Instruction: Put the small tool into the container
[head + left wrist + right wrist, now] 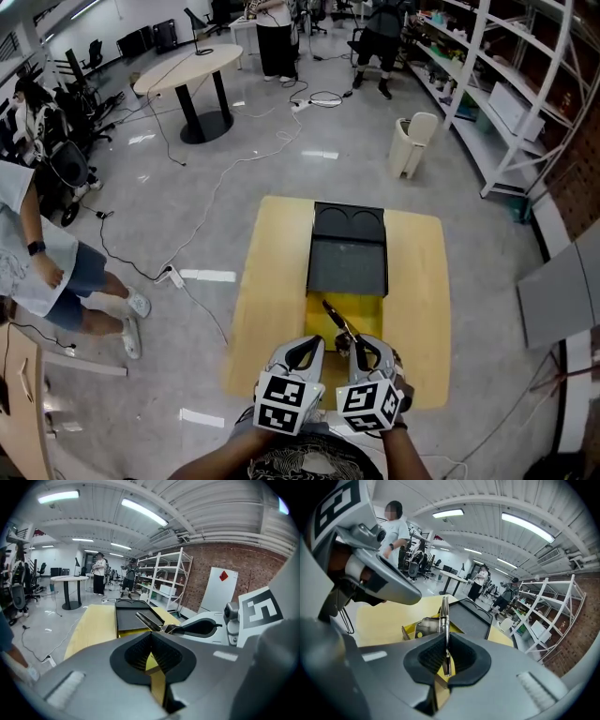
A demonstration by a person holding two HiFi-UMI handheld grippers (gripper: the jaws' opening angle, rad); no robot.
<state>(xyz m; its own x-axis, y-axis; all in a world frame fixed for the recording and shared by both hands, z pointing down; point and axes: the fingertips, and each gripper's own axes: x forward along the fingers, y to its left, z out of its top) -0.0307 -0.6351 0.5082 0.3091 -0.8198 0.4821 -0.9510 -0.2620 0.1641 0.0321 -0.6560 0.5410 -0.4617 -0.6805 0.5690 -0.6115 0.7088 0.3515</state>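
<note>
The small tool, a metal plier-like piece with a spring, is clamped edge-on in my right gripper; its tip points out over the yellow container. In the right gripper view the tool stands upright between the shut jaws of that gripper, above the container's yellow rim. My left gripper hangs just left of it, shut with nothing between its jaws. The left gripper view shows the tool sticking out of the right gripper.
The container's black lid lies open on the far side, on a yellow table. A person stands left of the table; cables cross the floor. White shelving runs along the right.
</note>
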